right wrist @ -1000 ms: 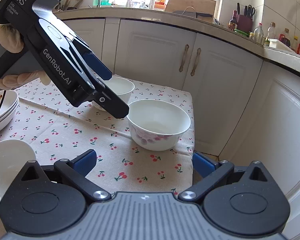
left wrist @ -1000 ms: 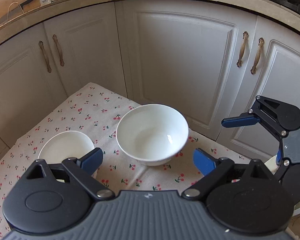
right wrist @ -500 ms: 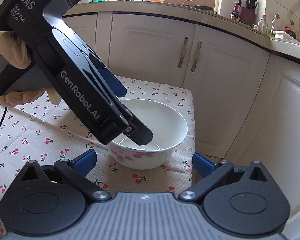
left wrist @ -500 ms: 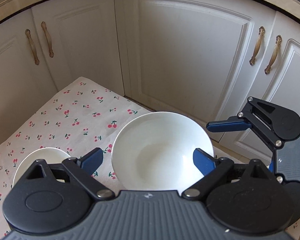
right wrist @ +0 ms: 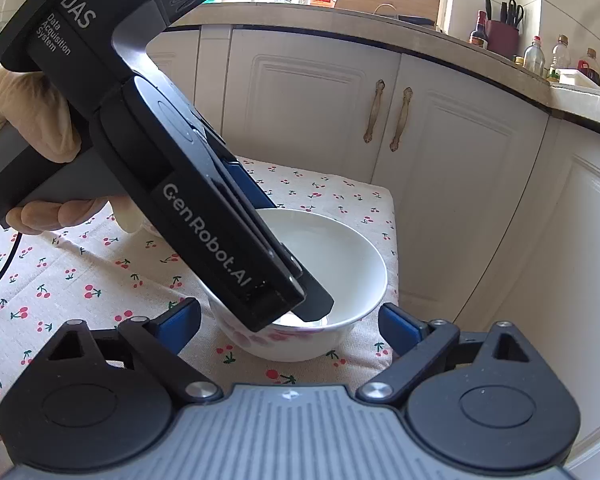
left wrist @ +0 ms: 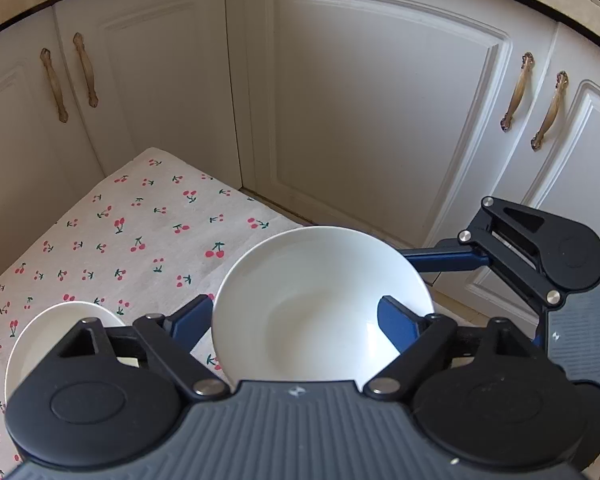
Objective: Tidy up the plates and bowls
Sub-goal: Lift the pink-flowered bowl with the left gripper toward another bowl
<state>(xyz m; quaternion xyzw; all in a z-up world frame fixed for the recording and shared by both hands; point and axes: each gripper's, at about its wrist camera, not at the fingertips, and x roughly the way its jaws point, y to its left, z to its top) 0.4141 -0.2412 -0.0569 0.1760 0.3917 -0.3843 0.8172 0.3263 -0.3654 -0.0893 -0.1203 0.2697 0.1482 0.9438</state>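
A white bowl (left wrist: 312, 312) with pink flowers on its outside (right wrist: 260, 336) stands near the corner of the cherry-print tablecloth (left wrist: 140, 240). My left gripper (left wrist: 296, 316) comes down over it with its jaws closing. Its left finger is outside the rim and its right finger (left wrist: 398, 322) is over the bowl's inside, far from the wall. In the right wrist view my right gripper (right wrist: 290, 316) straddles the same bowl, jaws closing, with thin gaps at both pads. The left gripper (right wrist: 300, 280) dips one finger into the bowl there.
A smaller white bowl (left wrist: 60, 332) sits left of the big one. The table edge (right wrist: 394, 240) runs close behind the bowl, with white cabinet doors (left wrist: 360, 100) just beyond. A gloved hand (right wrist: 32, 120) holds the left gripper's handle.
Both grippers have moved in on the flowered bowl and their jaws have narrowed around it. The left gripper's near finger now reaches into the bowl.
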